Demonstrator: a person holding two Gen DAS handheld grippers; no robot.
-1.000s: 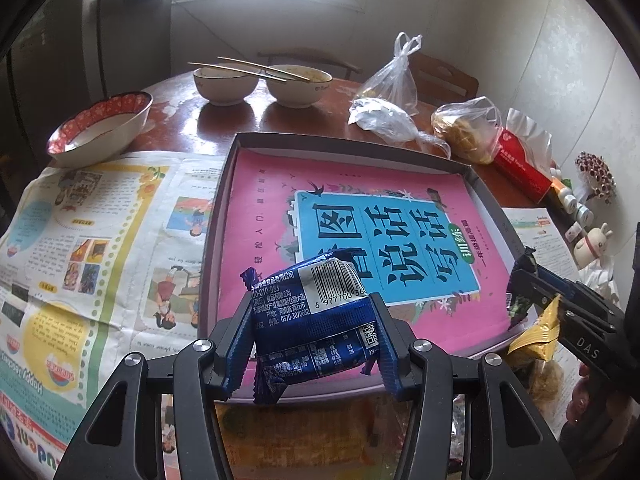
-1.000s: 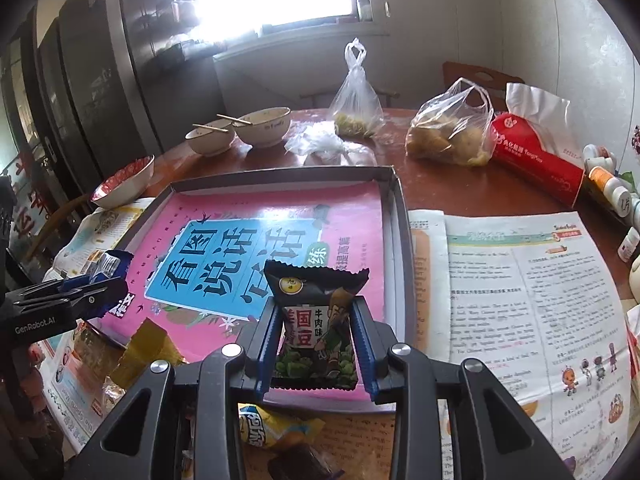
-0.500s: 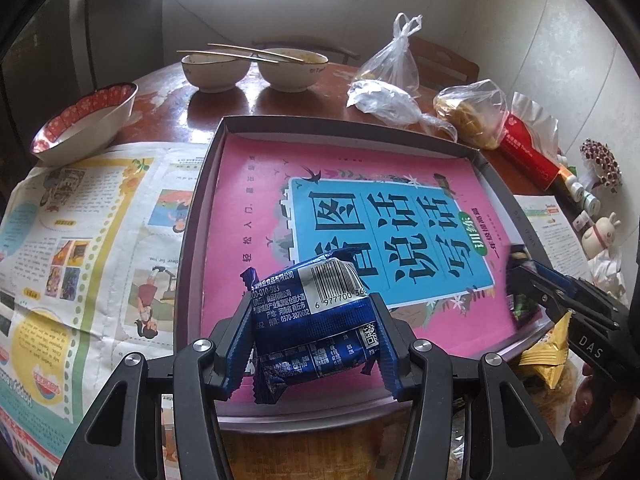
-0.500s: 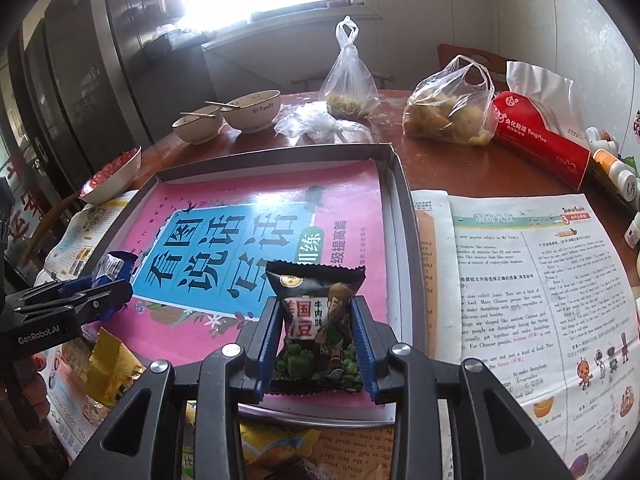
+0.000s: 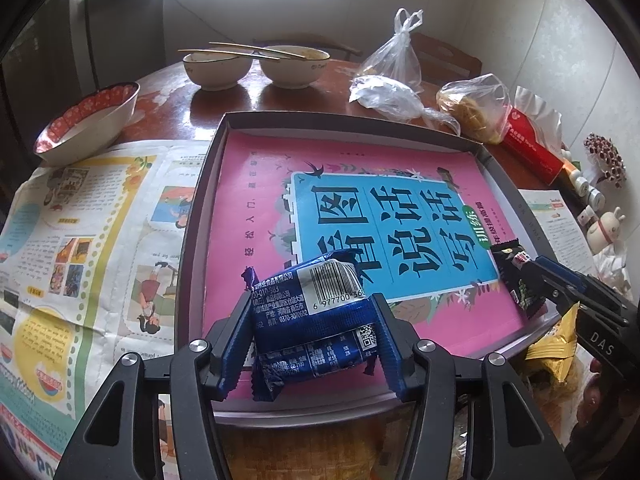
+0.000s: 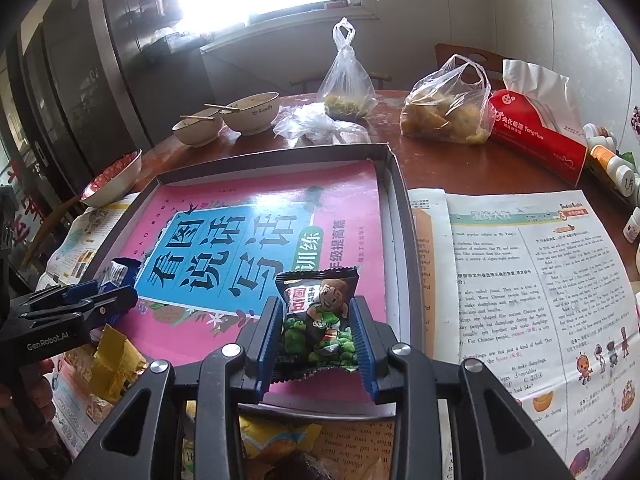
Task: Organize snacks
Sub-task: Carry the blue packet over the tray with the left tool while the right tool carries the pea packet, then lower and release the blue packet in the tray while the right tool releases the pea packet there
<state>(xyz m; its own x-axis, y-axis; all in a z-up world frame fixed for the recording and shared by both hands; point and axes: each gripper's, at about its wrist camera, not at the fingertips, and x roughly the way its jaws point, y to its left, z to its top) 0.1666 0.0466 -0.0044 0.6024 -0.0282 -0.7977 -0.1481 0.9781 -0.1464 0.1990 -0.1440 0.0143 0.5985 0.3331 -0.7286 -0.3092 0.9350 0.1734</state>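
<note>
Your left gripper (image 5: 316, 340) has its fingers pinching a blue snack packet (image 5: 314, 320), barcode side up, held over the near edge of the gray tray (image 5: 200, 200) at 6 o'clock. Your right gripper (image 6: 318, 340) has its fingers clamped on a black packet of green peas (image 6: 320, 316), upright, over the tray's near right corner at 5 o'clock. A pink book (image 5: 256, 200) lies flat inside the tray. Beside the tray on the desk (image 6: 440, 168), a yellow packet (image 6: 114, 360) sits at 7 o'clock in the right view, on newspaper (image 5: 80, 240). Two bowls (image 5: 256, 66) with chopsticks stand at 12 o'clock.
</note>
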